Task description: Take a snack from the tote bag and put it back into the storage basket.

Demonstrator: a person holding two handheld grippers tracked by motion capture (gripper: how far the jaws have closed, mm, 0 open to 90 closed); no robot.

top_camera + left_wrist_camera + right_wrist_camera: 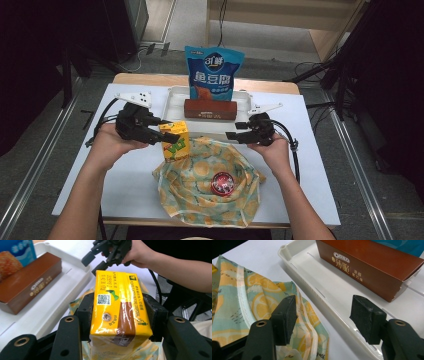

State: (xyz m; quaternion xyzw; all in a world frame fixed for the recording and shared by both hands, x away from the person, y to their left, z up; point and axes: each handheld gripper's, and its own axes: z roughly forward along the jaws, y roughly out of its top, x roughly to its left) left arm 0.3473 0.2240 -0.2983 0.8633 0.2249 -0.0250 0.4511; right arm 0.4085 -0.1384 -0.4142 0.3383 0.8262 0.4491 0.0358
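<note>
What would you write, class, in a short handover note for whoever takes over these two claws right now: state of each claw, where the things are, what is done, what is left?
Left claw: shut on the yellow drink carton, held above the lemon-print bag, beside the white tray.
Right claw: open, holding nothing, over the bag's edge by the tray rim.
Tray: brown Oreo box lying in it, blue snack pouch standing at its back.
Bag: a round red item lies in its open mouth.
Done: carton gripped and lifted.
Left, probably: move the carton either to the tray or into the bag; which one is unclear.
</note>
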